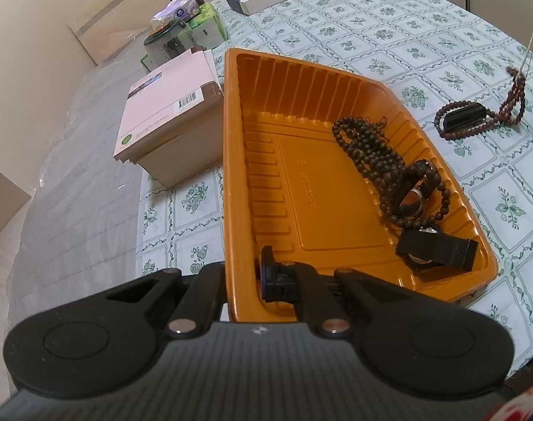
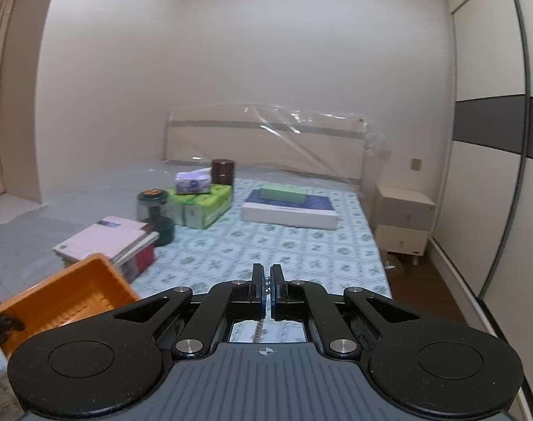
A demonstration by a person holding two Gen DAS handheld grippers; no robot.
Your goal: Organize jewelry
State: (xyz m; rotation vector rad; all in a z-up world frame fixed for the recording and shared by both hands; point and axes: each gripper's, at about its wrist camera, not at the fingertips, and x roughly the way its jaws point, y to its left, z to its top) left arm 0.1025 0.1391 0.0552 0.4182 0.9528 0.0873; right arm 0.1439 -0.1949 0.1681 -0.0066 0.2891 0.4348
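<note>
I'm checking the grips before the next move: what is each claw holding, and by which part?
Left claw: shut on the orange tray, by its near rim. Right claw: shut on a thin silvery chain, pinched at its top end.

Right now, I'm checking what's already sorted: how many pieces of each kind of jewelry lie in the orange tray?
Dark bead strand: 1
Watches: 2
Total in the orange tray: 3

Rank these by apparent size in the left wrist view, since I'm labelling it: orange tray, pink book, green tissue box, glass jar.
1. orange tray, clearly largest
2. pink book
3. green tissue box and glass jar look about alike; both sit farther from the camera, so I won't rank them.
</note>
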